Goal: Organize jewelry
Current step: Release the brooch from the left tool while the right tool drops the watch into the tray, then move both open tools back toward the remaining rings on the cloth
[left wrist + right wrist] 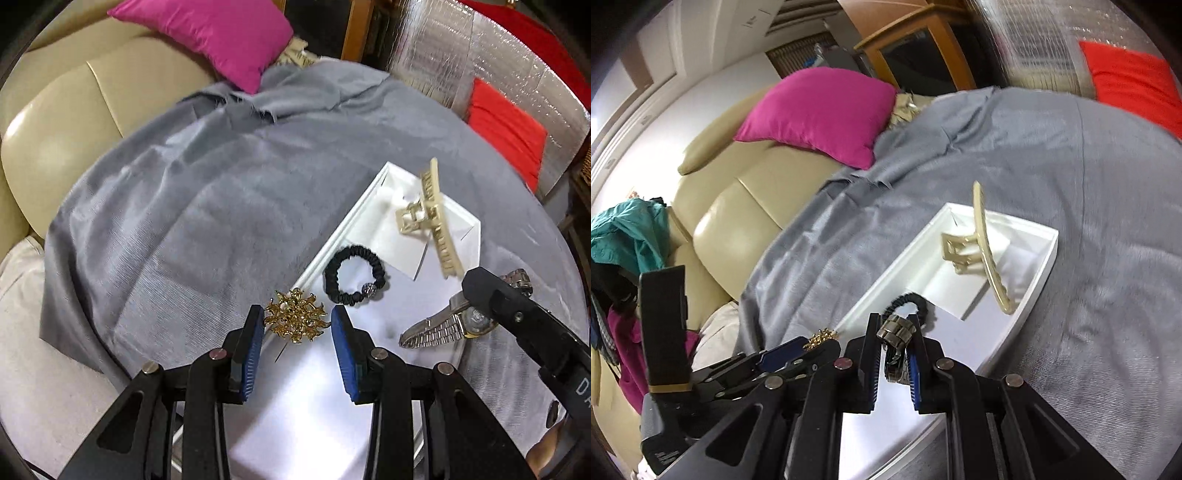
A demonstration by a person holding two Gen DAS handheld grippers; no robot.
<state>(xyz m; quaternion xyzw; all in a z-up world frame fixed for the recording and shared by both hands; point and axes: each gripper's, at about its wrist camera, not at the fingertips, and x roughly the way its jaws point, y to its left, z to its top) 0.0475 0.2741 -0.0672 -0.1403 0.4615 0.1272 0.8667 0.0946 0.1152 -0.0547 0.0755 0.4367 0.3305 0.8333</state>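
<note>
The brooch (295,320) is shiny gold metal; the watch (437,329) is shiny silver metal; the hair clip (436,218) is smooth cream plastic. The tray (334,243) is smooth white; the blanket (207,192) is soft grey cloth.

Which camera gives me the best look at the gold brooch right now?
Left wrist view: the gold brooch sits whole and sharp between the open left gripper fingers, over the white tray edge. The right wrist view shows only a sliver of it behind the left gripper.

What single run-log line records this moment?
left gripper: open around gold brooch | right gripper: shut on watch | white tray: scrunchie, hair claw
</note>
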